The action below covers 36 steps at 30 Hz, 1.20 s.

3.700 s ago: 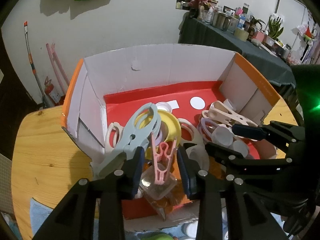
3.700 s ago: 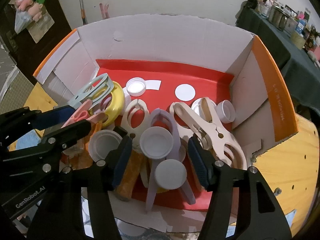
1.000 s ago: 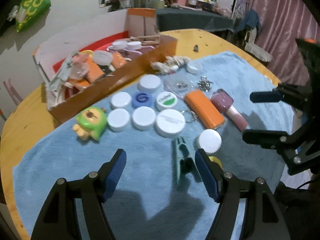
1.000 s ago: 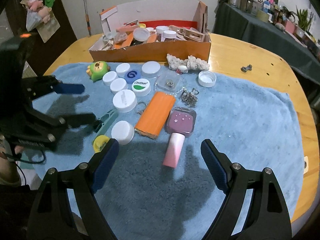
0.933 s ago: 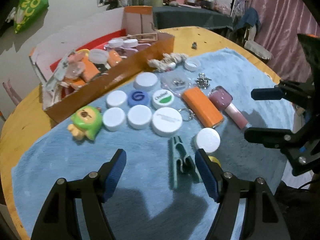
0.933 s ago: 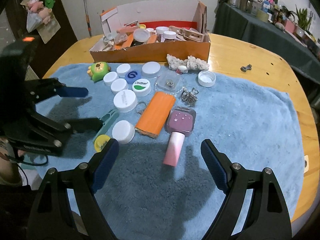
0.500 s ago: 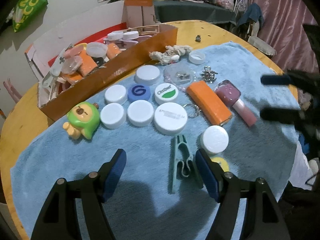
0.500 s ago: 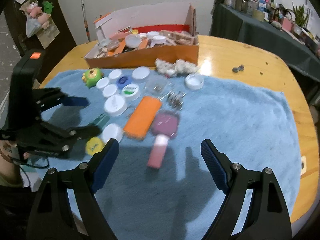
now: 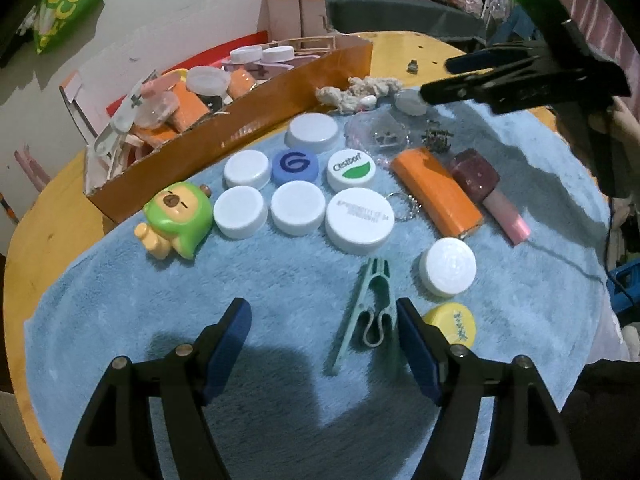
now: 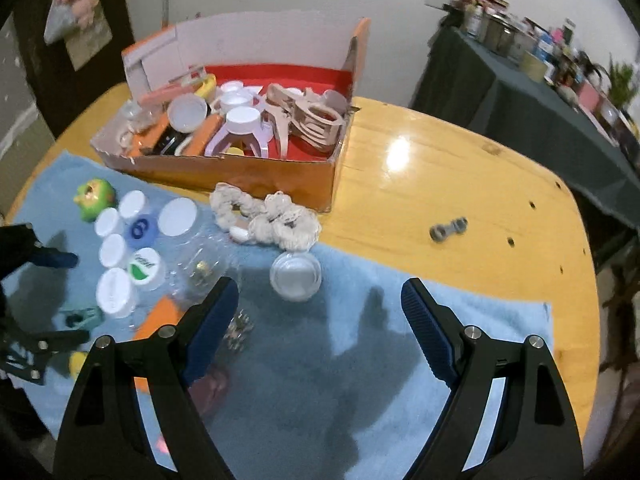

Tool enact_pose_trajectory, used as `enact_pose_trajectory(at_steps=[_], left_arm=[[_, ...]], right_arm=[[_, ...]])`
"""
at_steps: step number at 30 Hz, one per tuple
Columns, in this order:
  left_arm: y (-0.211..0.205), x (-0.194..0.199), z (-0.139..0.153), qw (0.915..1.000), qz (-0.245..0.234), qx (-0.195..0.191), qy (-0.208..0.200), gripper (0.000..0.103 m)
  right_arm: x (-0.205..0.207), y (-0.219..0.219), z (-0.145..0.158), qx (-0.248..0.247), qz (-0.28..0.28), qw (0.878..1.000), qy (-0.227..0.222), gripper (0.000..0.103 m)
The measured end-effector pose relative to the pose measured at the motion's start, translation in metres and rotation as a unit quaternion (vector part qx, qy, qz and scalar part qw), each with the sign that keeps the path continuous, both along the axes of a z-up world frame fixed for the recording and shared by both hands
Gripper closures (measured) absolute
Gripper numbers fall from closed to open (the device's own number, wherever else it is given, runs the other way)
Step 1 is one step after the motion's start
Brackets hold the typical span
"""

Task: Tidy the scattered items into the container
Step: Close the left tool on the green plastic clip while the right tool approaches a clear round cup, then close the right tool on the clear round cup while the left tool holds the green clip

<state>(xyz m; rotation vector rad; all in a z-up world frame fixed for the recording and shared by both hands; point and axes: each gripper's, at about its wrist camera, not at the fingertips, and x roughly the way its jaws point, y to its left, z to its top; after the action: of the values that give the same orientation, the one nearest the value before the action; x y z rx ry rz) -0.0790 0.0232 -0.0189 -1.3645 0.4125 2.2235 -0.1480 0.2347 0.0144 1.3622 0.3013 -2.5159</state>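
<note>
The left hand-held gripper (image 9: 322, 330) is held open and empty above the blue towel (image 9: 120, 312), the green clothes peg (image 9: 370, 312) lying just inside its right finger. The right hand-held gripper (image 10: 320, 304), empty, is closing slightly near a clear lid (image 10: 295, 276). A pickup is judged to be in hand; lowering and centring are called for before carrying to the cardboard box (image 10: 240, 176).

We see a round wooden table (image 10: 460, 184) bearing a blue towel (image 10: 320, 360), an orange cardboard box (image 10: 240, 176) beside the towel's far edge, and a small grey metal part (image 10: 448, 229) lying apart.
</note>
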Motion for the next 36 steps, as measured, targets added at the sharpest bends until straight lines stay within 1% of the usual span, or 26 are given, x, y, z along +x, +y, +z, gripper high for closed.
enact_pose_trajectory(at_steps=[1,2,3,4,5,6,7,9,11,13,16,18,22,25,32,36], left_arm=[[0.000,-0.001,0.000,1.0000,0.002,0.004,-0.003,0.030],[0.000,-0.001,0.000,1.0000,0.005,0.005,-0.004,0.030],[0.001,-0.002,0.000,1.0000,0.005,0.006,-0.005,0.032],[0.001,-0.001,0.000,0.9999,0.004,0.008,-0.006,0.034],[0.001,-0.001,0.001,0.9999,0.003,0.011,-0.008,0.037],[0.002,-0.001,0.002,0.9999,0.003,0.013,-0.010,0.041],[0.003,-0.001,0.004,0.9997,0.001,0.018,-0.015,0.043],[0.004,0.001,0.004,0.9995,-0.002,0.023,-0.020,0.044],[0.006,0.003,0.004,0.9996,-0.005,0.020,-0.019,0.045],[0.009,0.006,0.003,0.9997,-0.010,0.016,-0.018,0.048],[0.016,0.010,0.004,0.9995,-0.020,0.016,-0.018,0.057],[0.018,0.011,0.004,0.9995,-0.021,0.014,-0.017,0.059],[0.020,0.015,0.005,0.9996,-0.018,0.014,-0.016,0.060],[0.020,0.017,0.005,0.9996,-0.014,0.017,-0.017,0.063],[0.022,0.007,0.002,0.9995,-0.013,0.023,-0.019,0.078],[0.020,0.006,0.002,0.9993,-0.013,0.028,-0.023,0.078]], right_arm=[[-0.003,-0.003,-0.002,0.003,0.009,1.000,-0.003,0.024],[-0.005,-0.007,-0.005,0.005,0.020,1.000,-0.009,0.029],[-0.006,-0.009,-0.007,0.006,0.026,1.000,-0.013,0.033],[-0.008,-0.012,-0.009,0.011,0.034,0.999,-0.015,0.036],[-0.009,-0.014,-0.011,0.013,0.042,0.999,-0.016,0.040],[-0.010,-0.014,-0.012,0.013,0.045,0.999,-0.018,0.041],[-0.011,-0.014,-0.014,0.012,0.047,0.999,-0.022,0.042],[-0.013,-0.014,-0.018,0.009,0.051,0.998,-0.027,0.045],[-0.013,-0.012,-0.021,0.006,0.050,0.998,-0.028,0.045],[-0.012,-0.011,-0.022,0.002,0.052,0.998,-0.030,0.047],[-0.010,-0.011,-0.025,0.002,0.056,0.998,-0.034,0.053],[-0.009,-0.011,-0.027,-0.004,0.059,0.998,-0.039,0.059],[-0.009,-0.012,-0.027,-0.005,0.062,0.997,-0.037,0.061],[-0.008,-0.012,-0.027,-0.008,0.064,0.997,-0.039,0.064],[-0.006,-0.012,-0.025,-0.007,0.064,0.997,-0.042,0.067],[-0.008,-0.012,-0.024,-0.007,0.062,0.997,-0.044,0.071]])
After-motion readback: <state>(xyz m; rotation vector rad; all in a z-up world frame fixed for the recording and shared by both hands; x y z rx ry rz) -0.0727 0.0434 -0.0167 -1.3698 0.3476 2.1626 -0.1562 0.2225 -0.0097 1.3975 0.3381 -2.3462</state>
